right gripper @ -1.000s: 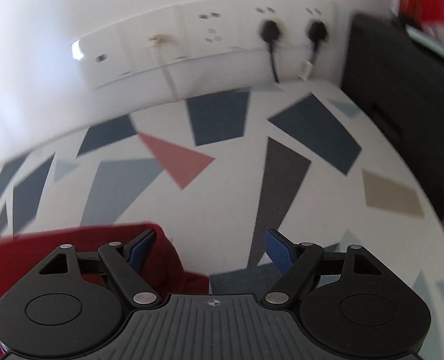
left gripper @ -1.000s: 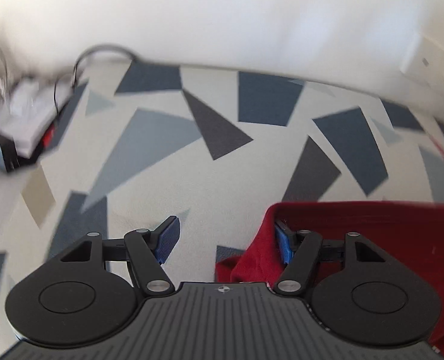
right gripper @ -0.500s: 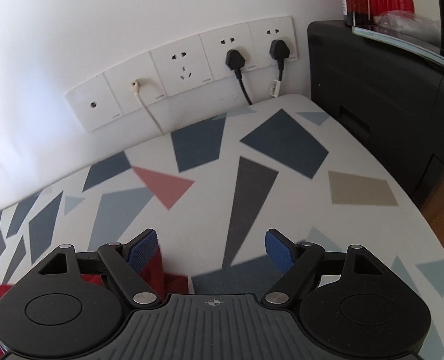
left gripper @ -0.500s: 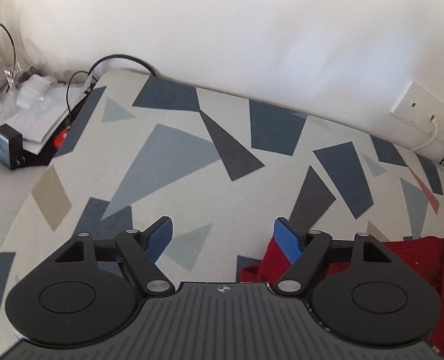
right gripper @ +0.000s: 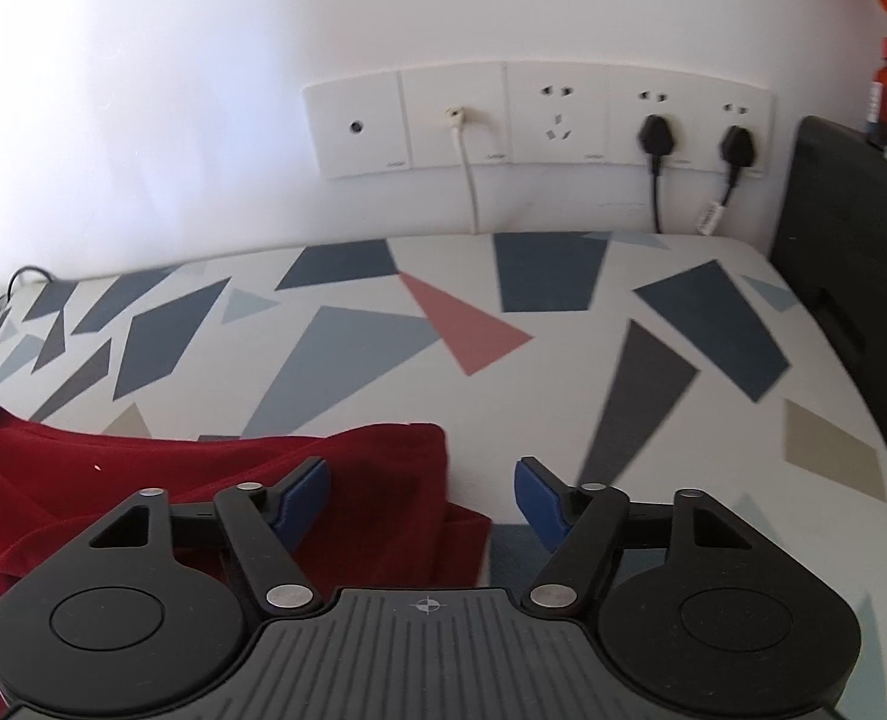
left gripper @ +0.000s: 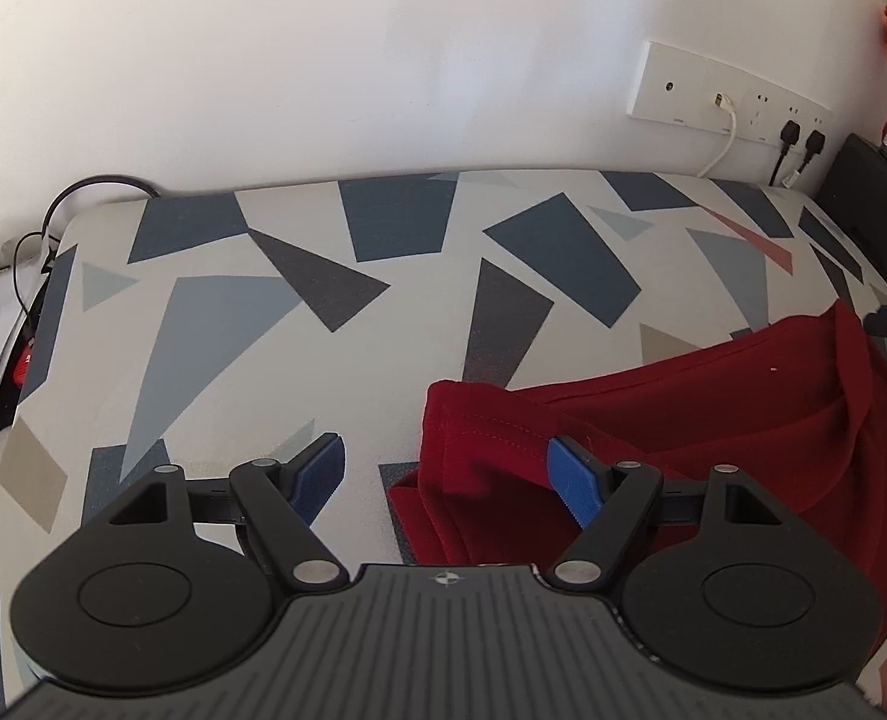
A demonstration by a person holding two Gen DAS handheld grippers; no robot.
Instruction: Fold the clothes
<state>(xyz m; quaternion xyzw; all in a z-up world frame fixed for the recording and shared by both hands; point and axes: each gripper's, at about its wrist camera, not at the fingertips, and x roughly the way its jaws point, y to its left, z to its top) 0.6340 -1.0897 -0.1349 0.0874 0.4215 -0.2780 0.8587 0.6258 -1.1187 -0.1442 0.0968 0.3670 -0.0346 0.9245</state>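
Looking down, I see the red garment (left gripper: 713,414) lying bunched on the patterned table (left gripper: 383,360). My left gripper (left gripper: 449,474) stands open over its corner. My right gripper (right gripper: 422,492), jaws just narrowing, grips nothing yet.

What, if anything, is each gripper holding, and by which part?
Nothing is held. The left gripper and right gripper each straddle a corner of the red garment with jaws apart; the right's have just been closing.
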